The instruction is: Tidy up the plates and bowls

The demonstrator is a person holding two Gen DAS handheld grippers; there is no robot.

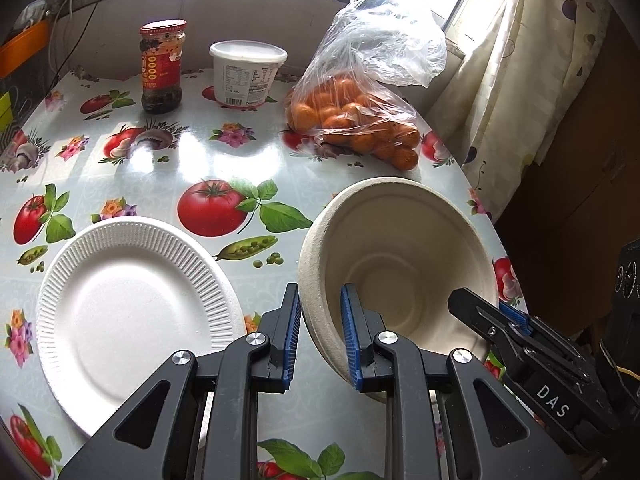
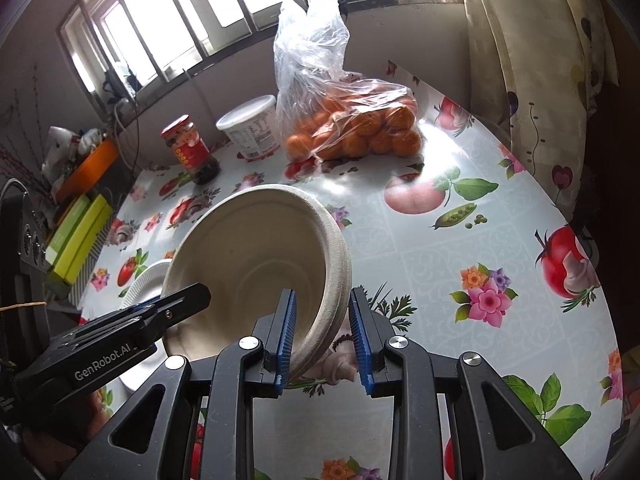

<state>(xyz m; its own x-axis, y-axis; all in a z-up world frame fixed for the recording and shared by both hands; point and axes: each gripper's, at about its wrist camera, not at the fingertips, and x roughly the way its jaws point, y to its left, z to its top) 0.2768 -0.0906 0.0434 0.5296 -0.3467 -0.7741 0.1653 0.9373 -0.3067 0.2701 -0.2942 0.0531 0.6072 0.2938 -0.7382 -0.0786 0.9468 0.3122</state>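
- Just right of the plate (image 1: 132,304), the bowl (image 1: 400,264) is tipped up, its mouth facing back toward the cameras and away from the window.
- Left hand-held gripper (image 1: 320,336) straddles the bowl's left rim, one finger outside and one inside; it looks clamped on the wall.
- Right hand-held gripper (image 2: 322,336) straddles the opposite rim, but a gap shows beside its outer finger, so it appears apart, not yet pinching.
- Whether the bowl's lower edge rests on the table (image 1: 168,168) cannot be told.
- Judged step: taking the bowl in hand for placing; the plate beside it is a likely spot, though the task does not say.
- Next move calls for a firm two-sided hold, then levelling the bowl.
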